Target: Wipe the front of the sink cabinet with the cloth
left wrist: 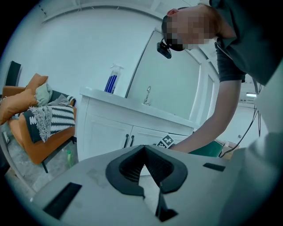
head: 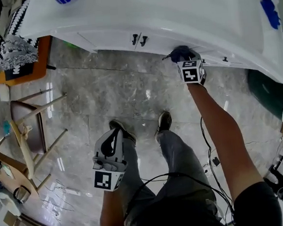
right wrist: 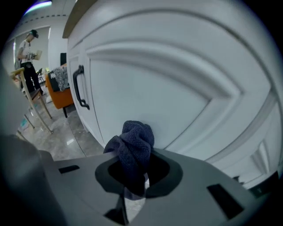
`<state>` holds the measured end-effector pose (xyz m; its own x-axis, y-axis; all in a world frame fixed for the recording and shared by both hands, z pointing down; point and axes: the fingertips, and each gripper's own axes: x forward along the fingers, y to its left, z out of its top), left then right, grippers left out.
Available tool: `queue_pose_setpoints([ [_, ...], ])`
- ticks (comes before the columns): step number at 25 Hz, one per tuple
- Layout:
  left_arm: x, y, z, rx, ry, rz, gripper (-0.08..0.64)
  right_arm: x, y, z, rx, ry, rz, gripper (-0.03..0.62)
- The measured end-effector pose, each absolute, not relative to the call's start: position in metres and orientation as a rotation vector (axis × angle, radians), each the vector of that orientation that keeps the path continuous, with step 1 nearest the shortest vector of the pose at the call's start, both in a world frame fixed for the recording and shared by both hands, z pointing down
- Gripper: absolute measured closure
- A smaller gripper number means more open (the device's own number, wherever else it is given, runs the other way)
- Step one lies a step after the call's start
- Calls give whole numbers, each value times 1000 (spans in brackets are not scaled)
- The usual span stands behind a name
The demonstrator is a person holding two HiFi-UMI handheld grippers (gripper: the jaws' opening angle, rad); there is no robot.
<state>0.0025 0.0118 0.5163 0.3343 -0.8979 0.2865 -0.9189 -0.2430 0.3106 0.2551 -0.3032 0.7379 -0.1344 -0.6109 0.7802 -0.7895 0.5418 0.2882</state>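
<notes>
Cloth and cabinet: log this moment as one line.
right tool: shut on cloth | cloth: against cabinet door, right of handles | left tool: shut, empty, away from cabinet door

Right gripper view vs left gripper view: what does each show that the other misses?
Only the right gripper view: the dark cloth pinched in the right hand-held gripper, up against a cabinet door. Only the left gripper view: the spray bottle and faucet on the countertop, plus the left hand-held gripper, shut on nothing. Both: the black door handles and the orange seat.
</notes>
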Motion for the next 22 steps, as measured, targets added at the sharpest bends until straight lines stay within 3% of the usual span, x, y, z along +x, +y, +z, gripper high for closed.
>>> queue_pose_setpoints([
  [14, 68, 13, 384, 2218, -1561, 103, 557, 284, -194, 560, 1208, -2090, 185, 546],
  [22, 122, 18, 320, 2273, -1540, 71, 557, 377, -135, 474, 1193, -2070, 18, 546],
])
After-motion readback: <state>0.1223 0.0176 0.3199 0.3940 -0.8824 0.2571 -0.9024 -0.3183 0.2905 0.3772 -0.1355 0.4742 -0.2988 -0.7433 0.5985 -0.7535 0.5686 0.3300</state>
